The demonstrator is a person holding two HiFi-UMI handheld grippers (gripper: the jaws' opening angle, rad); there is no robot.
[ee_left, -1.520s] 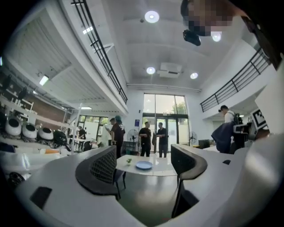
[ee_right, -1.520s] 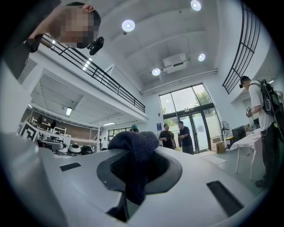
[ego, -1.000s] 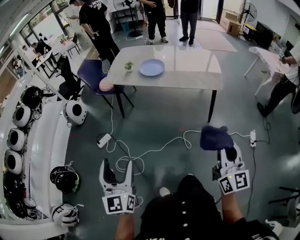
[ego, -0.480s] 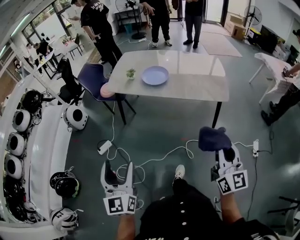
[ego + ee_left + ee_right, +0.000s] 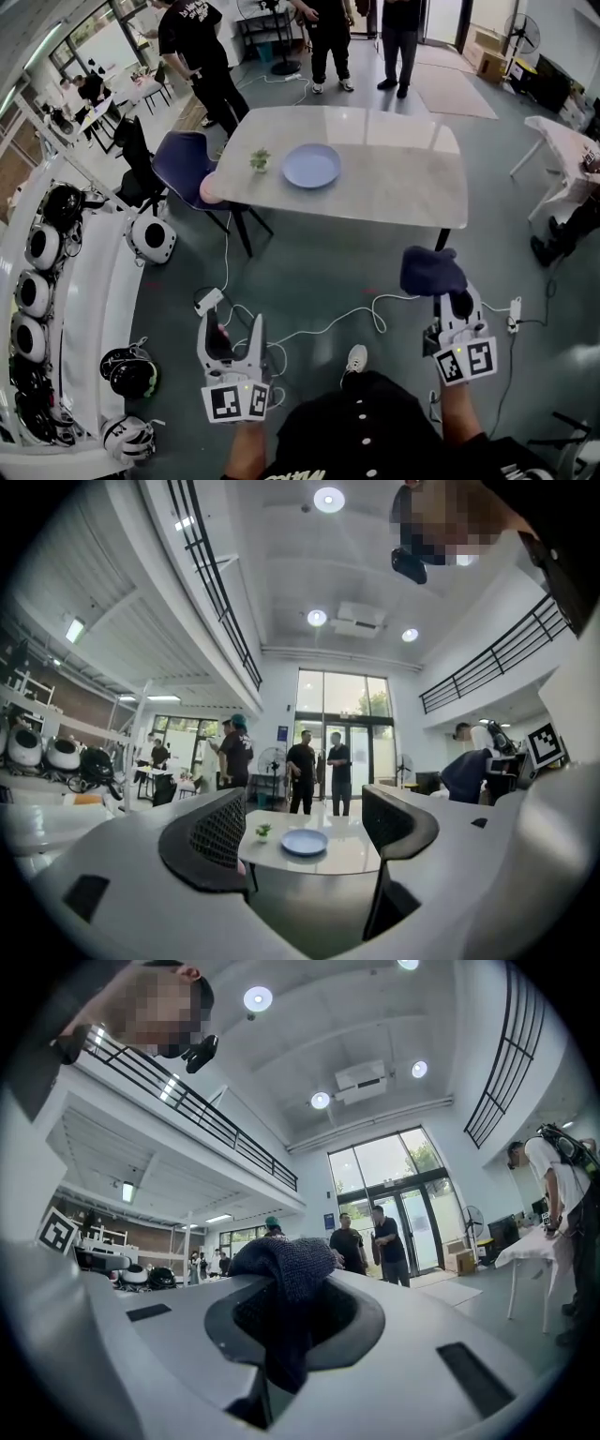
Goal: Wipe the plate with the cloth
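My right gripper [image 5: 445,302] is clamped on the dark cloth [image 5: 429,270], left gripper [image 5: 234,330] spread and empty — plate [image 5: 311,166] sits upper centre on the table [image 5: 403,187], well apart, so I'd close in first, then press the cloth flat.

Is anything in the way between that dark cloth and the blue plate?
Nothing stands between them. The cloth, held by the right gripper, faces open floor, where only a white cable lies, then the bare near side of the table. A small plant stands beside the plate, off the path.
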